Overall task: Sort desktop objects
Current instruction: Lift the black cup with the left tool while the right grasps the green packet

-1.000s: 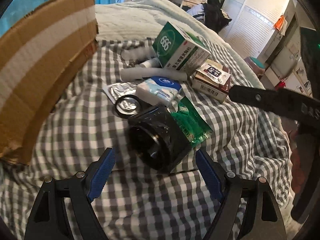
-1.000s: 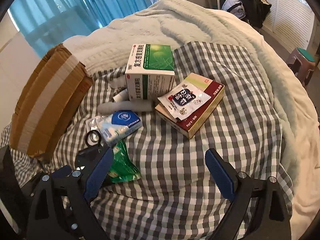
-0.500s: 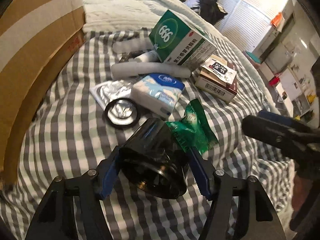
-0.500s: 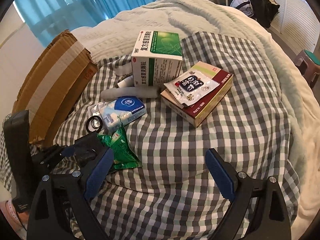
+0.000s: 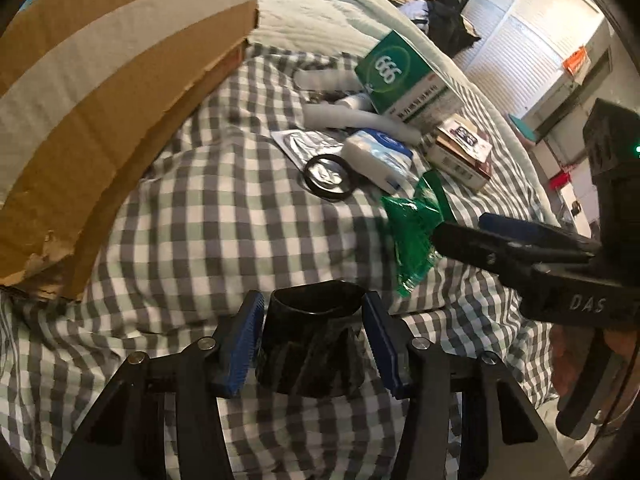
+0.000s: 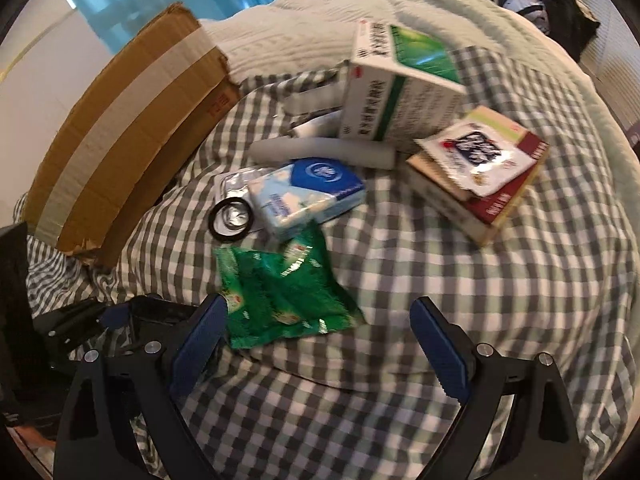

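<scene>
Left gripper (image 5: 312, 340) clamped on a black plastic cup (image 5: 310, 344), blue pads (image 5: 244, 344) pressed against both its sides, held near and low above the gray checked cloth (image 5: 208, 216). Right gripper (image 6: 320, 344) spread wide, holding nothing, hovering just near of a green foil packet (image 6: 280, 292) that lay on the cloth between its fingertips and the rest of the pile. Seen also from the left wrist, with its dark fingers reaching in from the right beside the packet (image 5: 412, 236).

Farther on, a black ring (image 6: 232, 220) lying flat, touching a blister pack (image 5: 304, 140) on its far side. Just right of the ring, a blue-and-white tissue pack (image 6: 308, 196). Beyond that, a white tube (image 6: 320, 152) lying crosswise, then a green-and-white medicine box (image 6: 400, 88) standing tilted. To the right, a red-and-cream flat box (image 6: 500, 200) with a white sachet (image 6: 476, 156) on top. At far left, a taped cardboard box (image 6: 120, 128) resting on the cloth.
</scene>
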`<action>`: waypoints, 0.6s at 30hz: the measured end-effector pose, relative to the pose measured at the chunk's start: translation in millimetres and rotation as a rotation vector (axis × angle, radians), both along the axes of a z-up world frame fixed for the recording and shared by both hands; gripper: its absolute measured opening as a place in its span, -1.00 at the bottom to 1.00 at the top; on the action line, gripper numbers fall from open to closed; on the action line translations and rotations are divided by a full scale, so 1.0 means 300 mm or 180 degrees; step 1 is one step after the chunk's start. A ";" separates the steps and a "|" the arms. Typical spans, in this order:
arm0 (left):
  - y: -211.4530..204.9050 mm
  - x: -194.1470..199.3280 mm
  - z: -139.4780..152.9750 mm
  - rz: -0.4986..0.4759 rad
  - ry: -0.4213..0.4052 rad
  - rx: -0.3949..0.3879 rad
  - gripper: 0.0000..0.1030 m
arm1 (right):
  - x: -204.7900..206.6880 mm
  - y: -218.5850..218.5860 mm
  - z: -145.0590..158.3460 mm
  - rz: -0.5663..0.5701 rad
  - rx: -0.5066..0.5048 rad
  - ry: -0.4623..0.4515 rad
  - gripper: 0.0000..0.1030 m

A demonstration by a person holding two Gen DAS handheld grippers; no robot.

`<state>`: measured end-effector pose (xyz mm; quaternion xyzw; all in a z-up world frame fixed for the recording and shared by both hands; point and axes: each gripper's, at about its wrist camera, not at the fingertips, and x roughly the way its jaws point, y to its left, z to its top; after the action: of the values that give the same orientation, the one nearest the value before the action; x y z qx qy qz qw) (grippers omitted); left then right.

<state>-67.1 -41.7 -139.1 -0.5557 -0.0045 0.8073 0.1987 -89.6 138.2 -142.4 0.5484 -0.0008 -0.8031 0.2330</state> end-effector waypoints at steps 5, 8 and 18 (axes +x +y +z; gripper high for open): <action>-0.001 0.005 -0.024 -0.0033 -0.0052 0.0035 0.13 | -0.005 -0.072 -0.026 0.0173 0.0057 -0.0051 0.81; -0.005 0.010 -0.057 -0.0027 -0.0167 0.0029 0.29 | 0.002 -0.113 -0.058 0.0285 0.0300 -0.0010 0.83; 0.008 0.014 -0.096 -0.0056 -0.0179 -0.0014 0.42 | -0.007 -0.077 -0.061 0.0218 0.0449 0.0024 0.37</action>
<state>-62.9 -39.4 -167.9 -0.5787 -0.0034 0.7895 0.2043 -91.9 115.1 -160.7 0.5602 0.0754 -0.7948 0.2211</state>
